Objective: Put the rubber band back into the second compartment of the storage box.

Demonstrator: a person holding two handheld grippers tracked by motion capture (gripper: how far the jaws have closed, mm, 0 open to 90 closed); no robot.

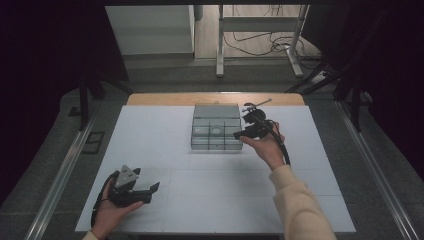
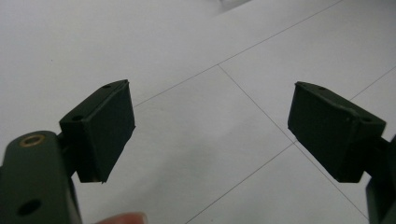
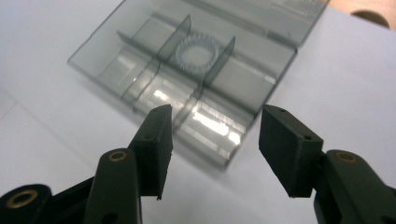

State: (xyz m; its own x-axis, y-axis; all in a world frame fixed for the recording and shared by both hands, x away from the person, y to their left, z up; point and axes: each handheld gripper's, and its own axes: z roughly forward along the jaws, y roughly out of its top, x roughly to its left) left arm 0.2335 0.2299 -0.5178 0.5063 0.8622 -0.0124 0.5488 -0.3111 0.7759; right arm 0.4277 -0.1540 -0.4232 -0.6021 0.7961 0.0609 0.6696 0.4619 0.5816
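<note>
Right gripper view: clear grey plastic compartment box (image 3: 196, 74) at twelve o'clock; right gripper (image 3: 215, 149) parted, empty. Centre your approach squarely. Left gripper (image 2: 210, 135) parted, idle.

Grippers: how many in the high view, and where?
2. The left gripper rests low at the near left of the white table, fingers apart over bare surface. The right gripper sits at the right edge of the clear divided box, fingers apart, empty.

Lab: dark curtains (image 1: 45, 75), floor cables (image 1: 260, 42)
</note>
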